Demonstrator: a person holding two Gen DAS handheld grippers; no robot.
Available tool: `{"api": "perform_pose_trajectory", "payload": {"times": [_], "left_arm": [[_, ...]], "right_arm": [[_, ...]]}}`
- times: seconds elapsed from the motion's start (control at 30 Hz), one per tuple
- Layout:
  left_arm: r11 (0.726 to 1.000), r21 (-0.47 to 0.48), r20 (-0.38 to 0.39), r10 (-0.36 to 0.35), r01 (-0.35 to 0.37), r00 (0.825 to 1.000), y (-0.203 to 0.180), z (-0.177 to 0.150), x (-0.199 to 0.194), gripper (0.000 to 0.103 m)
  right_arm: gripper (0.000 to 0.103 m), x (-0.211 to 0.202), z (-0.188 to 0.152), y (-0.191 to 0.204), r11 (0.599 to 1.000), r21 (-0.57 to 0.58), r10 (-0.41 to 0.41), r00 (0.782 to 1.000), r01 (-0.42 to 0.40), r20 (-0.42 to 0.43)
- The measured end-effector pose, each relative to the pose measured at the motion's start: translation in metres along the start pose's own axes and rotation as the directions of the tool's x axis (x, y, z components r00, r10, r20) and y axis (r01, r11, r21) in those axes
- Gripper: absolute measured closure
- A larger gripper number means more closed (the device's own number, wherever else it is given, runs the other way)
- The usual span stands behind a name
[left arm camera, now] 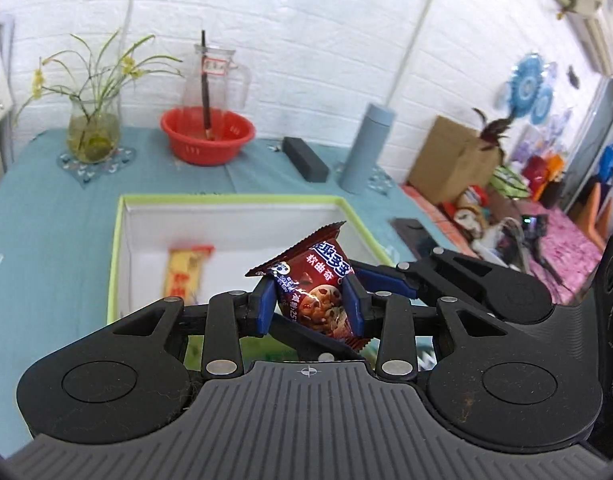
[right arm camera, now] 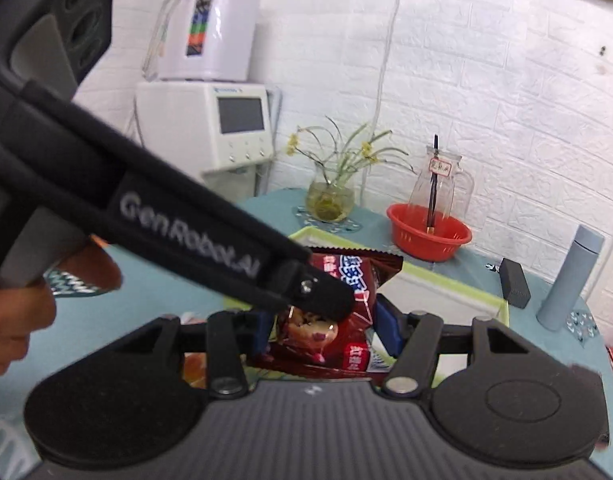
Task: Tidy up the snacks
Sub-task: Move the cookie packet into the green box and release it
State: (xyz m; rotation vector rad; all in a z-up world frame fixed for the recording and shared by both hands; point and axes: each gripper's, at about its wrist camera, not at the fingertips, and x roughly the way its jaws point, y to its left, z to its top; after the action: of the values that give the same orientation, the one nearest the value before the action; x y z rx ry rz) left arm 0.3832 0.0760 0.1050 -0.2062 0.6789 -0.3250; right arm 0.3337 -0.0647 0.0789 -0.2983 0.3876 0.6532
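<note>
On black tongs arm (right arm camera: 178,224): "GenRobot.AI"; cookie packet (right arm camera: 338,320) lettering blurred.

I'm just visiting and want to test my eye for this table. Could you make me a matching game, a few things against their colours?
Things:
1. basin
2. flask
3. cookie packet in the left gripper
4. box rim

Colours:
A. light green
B. dark red-brown
C. red
D. pale blue-grey

Pairs: 1-C, 2-D, 3-B, 4-A
</note>
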Motion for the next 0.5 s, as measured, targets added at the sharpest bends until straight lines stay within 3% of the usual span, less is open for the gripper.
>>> {"api": "perform_pose_trajectory", "payload": {"times": [0.23,0.3,0.33,0.5], "left_arm": [[0.998,-0.050,-0.126,0.031,-0.037,0.992,0.046,0.025,0.105,0.089],[0.996,-0.061,-0.142,0.051,-0.060,0.988,0.057,0.026,0.120,0.080],[0.995,-0.070,-0.140,0.060,-0.070,0.988,0.062,0.027,0.123,0.072],[0.994,-0.077,-0.061,0.078,-0.082,0.995,0.066,0.030,0.092,0.068]], "right_arm": [[0.040,0.102,0.006,-0.051,1.000,0.022,0.025,0.985,-0.022,-0.169],[0.040,0.126,0.000,-0.064,0.998,0.054,0.051,0.979,-0.041,-0.199],[0.038,0.134,0.001,-0.069,0.997,0.068,0.056,0.977,-0.043,-0.203],[0.026,0.099,-0.002,-0.076,0.996,0.082,0.041,0.993,-0.032,-0.112]]}}
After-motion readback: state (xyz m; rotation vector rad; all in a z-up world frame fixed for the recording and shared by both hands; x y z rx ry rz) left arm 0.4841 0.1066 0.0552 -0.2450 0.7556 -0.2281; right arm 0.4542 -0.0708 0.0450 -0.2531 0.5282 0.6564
